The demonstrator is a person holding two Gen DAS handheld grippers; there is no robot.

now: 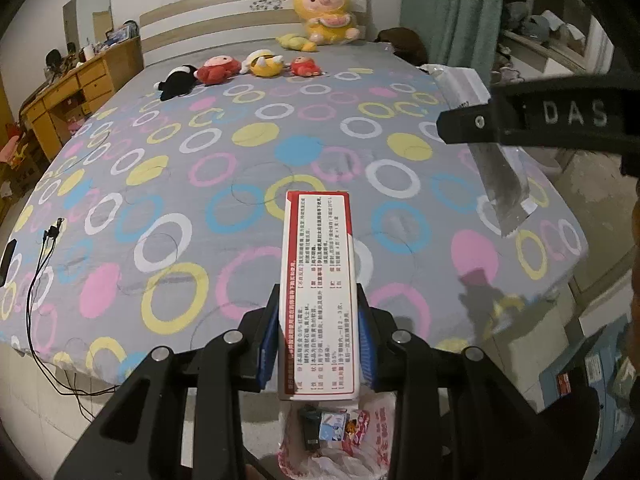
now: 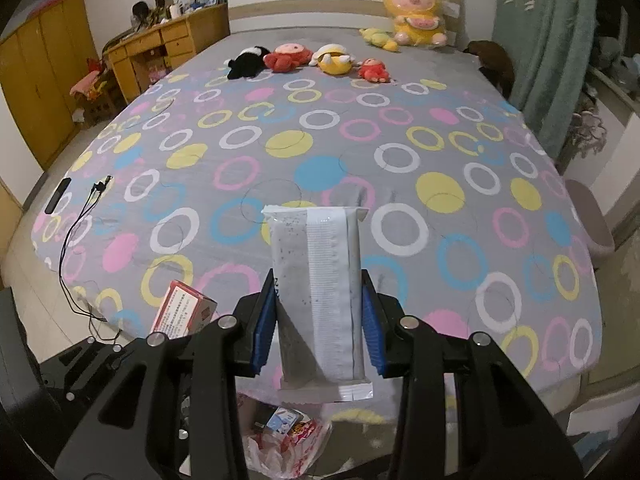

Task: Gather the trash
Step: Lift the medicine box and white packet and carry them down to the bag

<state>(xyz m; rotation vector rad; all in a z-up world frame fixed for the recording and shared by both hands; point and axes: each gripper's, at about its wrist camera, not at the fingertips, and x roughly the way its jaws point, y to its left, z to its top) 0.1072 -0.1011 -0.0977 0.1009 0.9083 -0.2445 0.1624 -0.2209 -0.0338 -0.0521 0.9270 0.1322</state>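
Note:
In the left wrist view my left gripper (image 1: 318, 320) is shut on a long white carton with red borders and small print (image 1: 320, 280), held over the foot of the bed. The same carton (image 2: 182, 314) shows at the lower left of the right wrist view. My right gripper (image 2: 318, 320) is shut on a grey speckled plastic packet (image 2: 316, 292) with a white strip down its middle. That packet (image 1: 500, 184) also hangs at the right of the left wrist view, under the other gripper's black body (image 1: 532, 120). A white and red plastic bag with trash (image 1: 340, 436) (image 2: 286, 440) lies open on the floor below both grippers.
The bed (image 2: 340, 152) has a grey cover with coloured rings. Several plush toys (image 2: 304, 58) line its far end, with a big yellow one (image 2: 416, 12) at the headboard. A black cable (image 2: 76, 240) and a dark phone (image 2: 56, 196) lie at its left edge. Wooden desk (image 2: 160, 48) at left, green curtain (image 2: 552, 40) at right.

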